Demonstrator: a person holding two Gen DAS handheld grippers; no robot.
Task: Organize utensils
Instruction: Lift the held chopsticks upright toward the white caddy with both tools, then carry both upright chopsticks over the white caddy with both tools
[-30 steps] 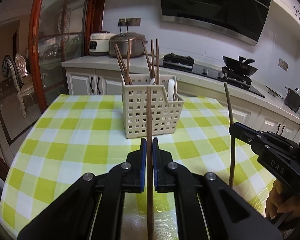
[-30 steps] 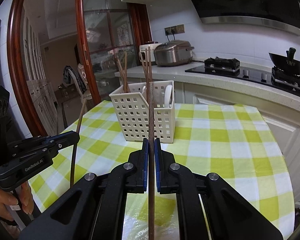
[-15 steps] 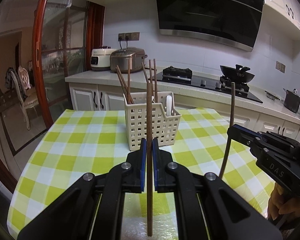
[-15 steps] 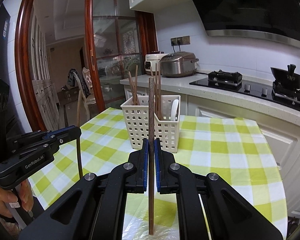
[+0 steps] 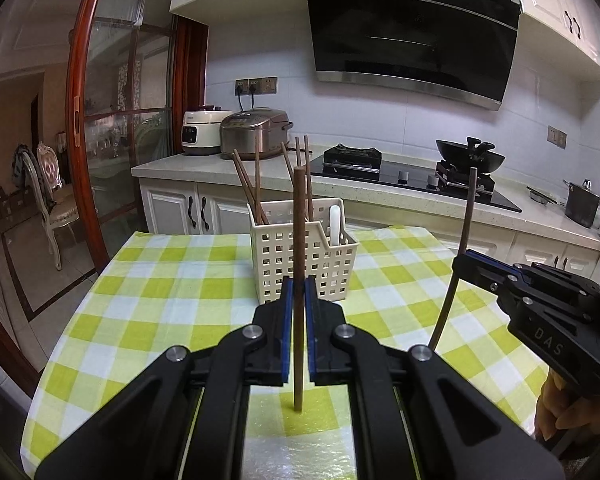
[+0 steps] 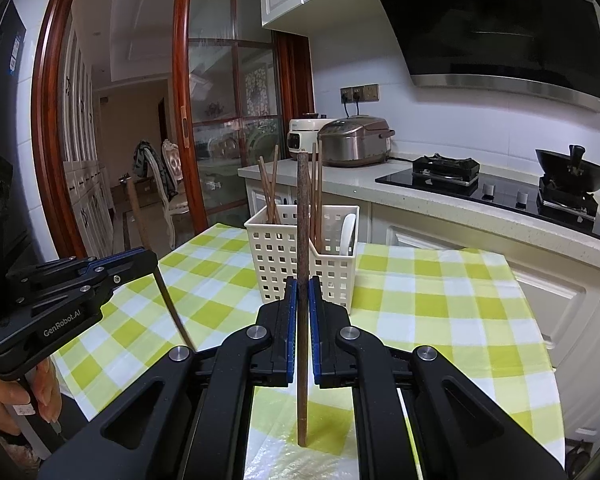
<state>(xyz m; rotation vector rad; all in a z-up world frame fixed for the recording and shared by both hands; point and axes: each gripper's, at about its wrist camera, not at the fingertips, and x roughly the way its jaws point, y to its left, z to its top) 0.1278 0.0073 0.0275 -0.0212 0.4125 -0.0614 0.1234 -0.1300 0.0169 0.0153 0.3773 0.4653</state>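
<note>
My left gripper (image 5: 299,292) is shut on a brown chopstick (image 5: 299,216), held upright above the checked tablecloth. My right gripper (image 6: 302,292) is shut on a second brown chopstick (image 6: 302,208), also upright. Each gripper shows in the other's view: the right gripper (image 5: 466,264) with its chopstick (image 5: 466,216), and the left gripper (image 6: 150,258) with its chopstick (image 6: 140,220). A cream lattice utensil basket (image 5: 304,256) stands ahead on the table with several chopsticks and a white spoon (image 5: 335,224) in it. It also shows in the right wrist view (image 6: 276,256).
The round table (image 5: 160,292) has a yellow-green checked cloth. Behind it runs a counter with two rice cookers (image 5: 256,132), a gas hob (image 5: 380,168) and a wok (image 5: 470,156). A glass door with a red wooden frame (image 5: 80,128) is on the left.
Both grippers have risen with their chopsticks. The chopstick tips have lifted off the table, and the basket now sits lower in both views.
</note>
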